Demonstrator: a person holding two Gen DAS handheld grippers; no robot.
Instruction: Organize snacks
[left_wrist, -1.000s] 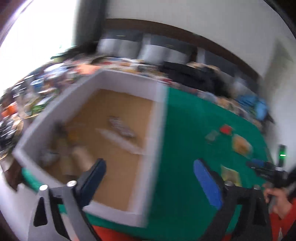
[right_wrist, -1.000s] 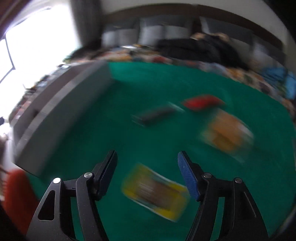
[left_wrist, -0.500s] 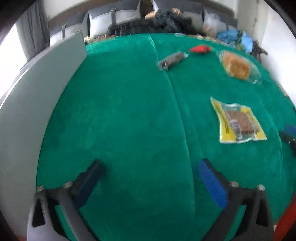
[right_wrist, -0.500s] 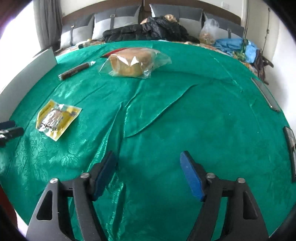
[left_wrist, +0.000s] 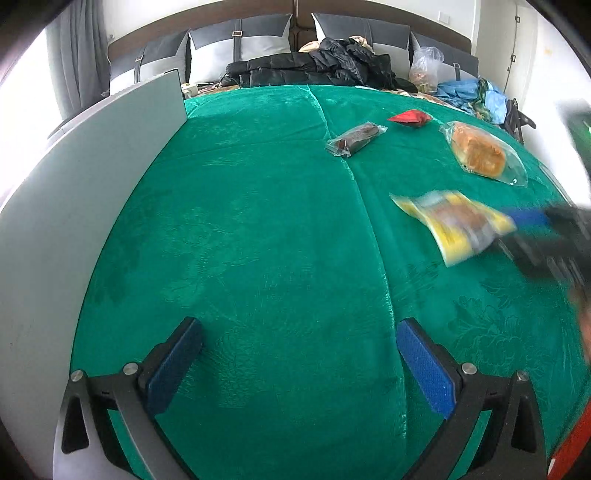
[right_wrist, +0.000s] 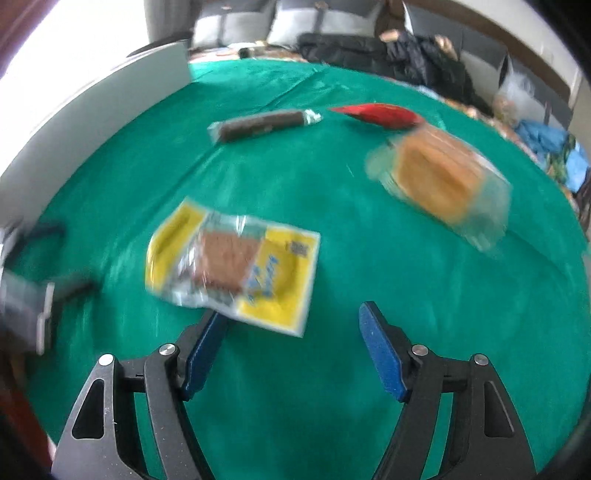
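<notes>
Several snacks lie on the green cloth (left_wrist: 258, 240): a yellow packet (right_wrist: 236, 266), a brown bar in clear wrap (right_wrist: 262, 125), a red packet (right_wrist: 380, 112) and a bagged bread loaf (right_wrist: 439, 177). My right gripper (right_wrist: 291, 314) hovers right at the near edge of the yellow packet. Its jaws are closing, and the packet's near corner lies between the fingertips without being pressed. In the left wrist view the right gripper's blue pad (left_wrist: 528, 218) shows blurred at the yellow packet (left_wrist: 454, 221). My left gripper (left_wrist: 297, 326) stands open over bare cloth, holding nothing.
The white wall of a large box (left_wrist: 74, 184) runs along the left side of the cloth. Behind the table are grey cushions (left_wrist: 240, 48), a heap of dark clothes (left_wrist: 325, 66) and a blue bag (left_wrist: 480, 99). A hand shows at the right edge.
The left gripper swung from over the open box down to the cloth, then stayed. The right gripper moved left and down onto the yellow packet, which now looks lifted at one end.
</notes>
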